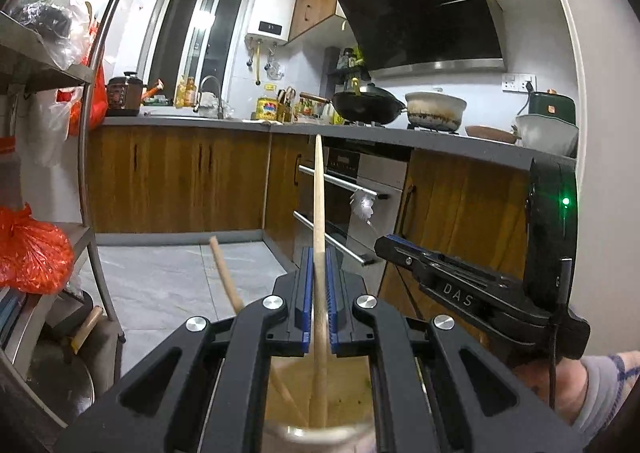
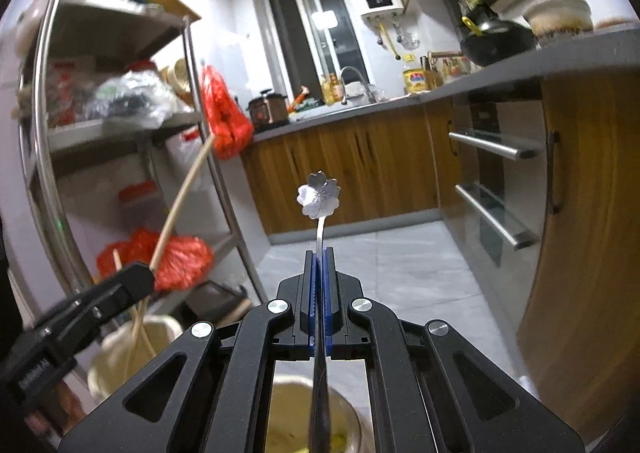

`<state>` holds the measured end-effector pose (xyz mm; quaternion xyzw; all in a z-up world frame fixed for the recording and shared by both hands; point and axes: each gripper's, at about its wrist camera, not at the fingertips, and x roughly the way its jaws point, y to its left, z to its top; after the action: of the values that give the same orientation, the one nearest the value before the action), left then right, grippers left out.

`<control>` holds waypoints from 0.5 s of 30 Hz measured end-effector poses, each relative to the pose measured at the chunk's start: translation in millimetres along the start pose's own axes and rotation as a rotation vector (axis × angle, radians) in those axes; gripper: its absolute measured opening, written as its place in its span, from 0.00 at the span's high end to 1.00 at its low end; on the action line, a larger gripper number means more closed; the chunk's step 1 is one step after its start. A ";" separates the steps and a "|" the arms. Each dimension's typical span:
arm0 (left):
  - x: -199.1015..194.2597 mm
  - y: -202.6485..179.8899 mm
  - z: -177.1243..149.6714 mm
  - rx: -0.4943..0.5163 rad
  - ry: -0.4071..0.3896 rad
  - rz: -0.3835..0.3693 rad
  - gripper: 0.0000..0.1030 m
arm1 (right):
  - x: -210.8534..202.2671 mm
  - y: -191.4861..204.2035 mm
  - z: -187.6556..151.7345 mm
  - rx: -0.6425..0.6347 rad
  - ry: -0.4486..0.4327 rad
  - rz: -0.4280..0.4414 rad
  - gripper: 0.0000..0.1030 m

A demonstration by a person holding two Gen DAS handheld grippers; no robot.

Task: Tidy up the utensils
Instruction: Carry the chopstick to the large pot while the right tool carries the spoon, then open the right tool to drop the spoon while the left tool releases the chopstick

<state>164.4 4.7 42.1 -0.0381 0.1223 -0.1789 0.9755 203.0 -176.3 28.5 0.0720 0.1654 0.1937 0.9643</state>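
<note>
My left tongs (image 1: 319, 265) are pinching a chopstick (image 1: 319, 205) at frame centre, its top reaching toward the counter (image 1: 200, 122) edge, its lower end dipping into a cup (image 1: 316, 429) at the bottom. A second stick (image 1: 225, 277) is leaning left of it. My right tongs (image 2: 319, 265) are pinching a spoon (image 2: 319, 195) with a flower-shaped end, standing upright mid-frame above a cup (image 2: 348, 417).

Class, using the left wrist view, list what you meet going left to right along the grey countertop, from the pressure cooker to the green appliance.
Pressure cooker → tap → yellow oil bottle → black wok → white pot → green appliance.
</note>
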 end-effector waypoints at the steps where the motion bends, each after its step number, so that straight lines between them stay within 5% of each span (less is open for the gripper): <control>1: -2.4 -0.4 -0.9 0.003 0.004 0.002 0.94 | -4.3 2.1 -1.3 -0.020 0.004 -0.005 0.96; 7: -21.4 0.8 -10.2 0.008 0.057 0.040 0.94 | -29.8 9.4 -6.5 -0.083 0.049 -0.015 0.96; 15: -20.0 -7.2 -15.2 0.049 0.141 0.071 0.94 | -37.7 -0.5 -18.0 0.006 0.147 -0.004 0.96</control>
<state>140.1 4.7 32.7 0.0027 0.1873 -0.1494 0.9709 164.1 -190.4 22.5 0.0599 0.2362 0.1959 0.9499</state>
